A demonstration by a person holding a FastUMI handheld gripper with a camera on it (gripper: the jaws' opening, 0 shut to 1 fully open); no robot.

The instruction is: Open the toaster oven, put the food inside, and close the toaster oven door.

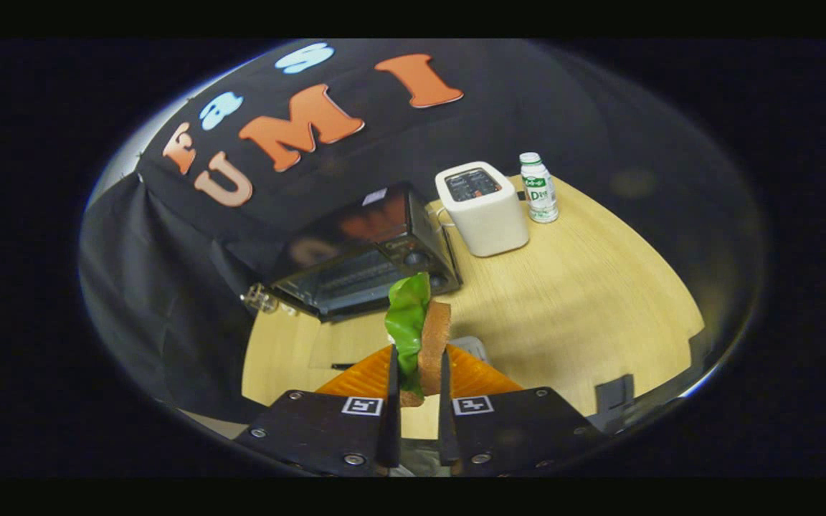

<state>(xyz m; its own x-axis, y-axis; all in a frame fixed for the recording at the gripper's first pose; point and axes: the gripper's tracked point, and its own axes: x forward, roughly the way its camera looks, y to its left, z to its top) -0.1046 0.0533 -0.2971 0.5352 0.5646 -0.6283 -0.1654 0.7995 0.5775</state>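
Observation:
My gripper [419, 383] is shut on a sandwich [433, 337], a slice of brown bread with a green lettuce leaf [407, 315] against it, held upright on edge between both fingers above the table. Beyond the fingers stands the black toaster oven [363, 251] with its glass door hanging open toward me and the wire rack showing inside. Its door handle [261, 299] sticks out at the oven's left front corner. The sandwich's top edge overlaps the oven's right front, near the knobs.
An orange ridged plate [481, 373] lies on the wooden table [585, 301] just under the fingers. A white box-shaped appliance [483, 208] and a small white drink bottle [539, 188] stand to the oven's right. Black cloth hangs behind and to the left.

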